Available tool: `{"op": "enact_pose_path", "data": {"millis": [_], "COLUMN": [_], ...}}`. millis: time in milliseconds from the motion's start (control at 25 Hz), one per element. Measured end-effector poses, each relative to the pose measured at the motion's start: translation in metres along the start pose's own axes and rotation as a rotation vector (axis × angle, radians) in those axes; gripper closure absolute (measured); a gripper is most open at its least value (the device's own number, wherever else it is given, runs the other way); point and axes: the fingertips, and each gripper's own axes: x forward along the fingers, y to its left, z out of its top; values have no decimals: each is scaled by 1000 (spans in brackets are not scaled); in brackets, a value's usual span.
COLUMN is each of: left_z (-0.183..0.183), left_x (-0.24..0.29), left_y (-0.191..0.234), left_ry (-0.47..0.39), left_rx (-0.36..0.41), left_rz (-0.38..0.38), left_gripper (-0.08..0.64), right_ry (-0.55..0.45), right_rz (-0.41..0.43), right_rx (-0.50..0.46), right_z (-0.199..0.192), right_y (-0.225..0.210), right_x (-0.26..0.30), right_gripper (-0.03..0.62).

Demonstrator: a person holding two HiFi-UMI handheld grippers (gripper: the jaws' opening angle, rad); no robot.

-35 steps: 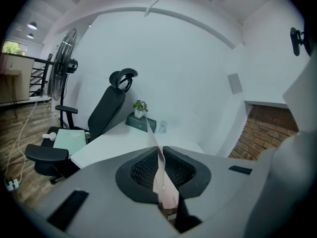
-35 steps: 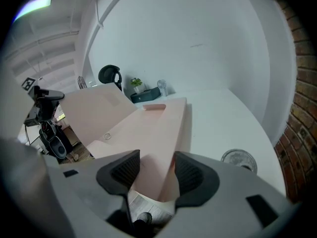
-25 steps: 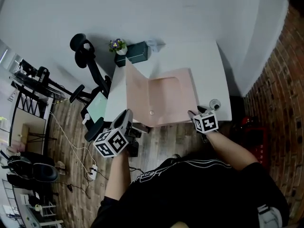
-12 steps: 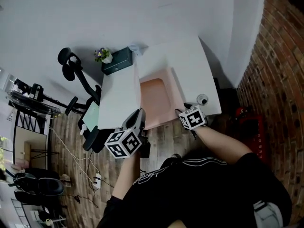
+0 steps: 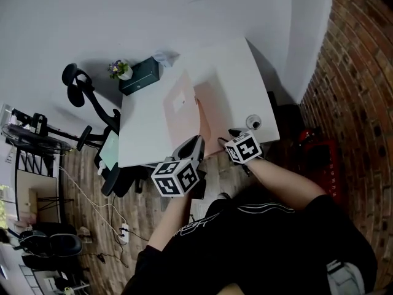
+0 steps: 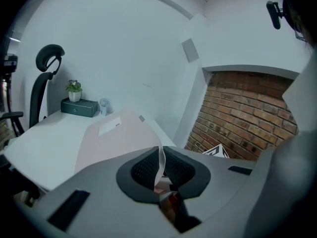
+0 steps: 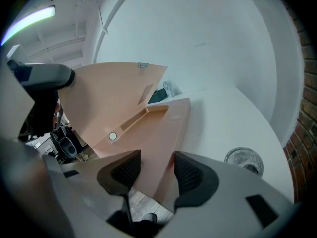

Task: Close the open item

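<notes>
A pink folder [image 5: 215, 112] lies on the white table [image 5: 144, 137], its cover [image 5: 180, 106] raised and leaning over the base. My left gripper [image 5: 198, 141] is shut on the cover's near edge; in the left gripper view the thin sheet [image 6: 114, 138] runs straight between the pads of this gripper [image 6: 161, 165]. My right gripper [image 5: 234, 132] sits at the folder's near right corner. In the right gripper view that corner of the folder's base [image 7: 158, 133] lies between the jaws of the gripper [image 7: 157, 170], which are closing, with a gap still showing at the left pad. The raised cover [image 7: 104, 98] stands to the left.
A dark green box [image 5: 140, 75] and a small potted plant [image 5: 116, 69] stand at the table's far left corner. A small round glass dish [image 5: 252, 122] sits near the right edge. A black office chair [image 5: 77, 85] is left of the table, a brick wall [image 5: 344, 72] on the right.
The left gripper has swung the cover from wide open at the left up and over toward the right. The right gripper has stayed at the near right corner.
</notes>
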Motion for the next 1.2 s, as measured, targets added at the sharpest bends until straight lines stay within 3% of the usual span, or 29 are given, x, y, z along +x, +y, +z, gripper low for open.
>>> {"op": "enact_pose_path", "data": {"millis": [440, 640, 1000, 1200], "left_z": [-50, -69, -90, -103], "left_x": [50, 63, 81, 90], "left_y": [-12, -10, -12, -18], "left_ry": [116, 154, 196, 257], "left_rx": [16, -15, -77, -94], "left_rz": [-55, -91, -157, -211], "left_gripper": [512, 506, 470, 416], "right_ry": [-10, -8, -26, -70], "right_rz": [89, 116, 64, 33], "right_rx": [49, 61, -1, 41], "right_z": [-6, -8, -13, -13], "right_y": [4, 6, -15, -32], "right_x": [-7, -10, -38, -52], "right_gripper": [383, 388, 380, 380]}}
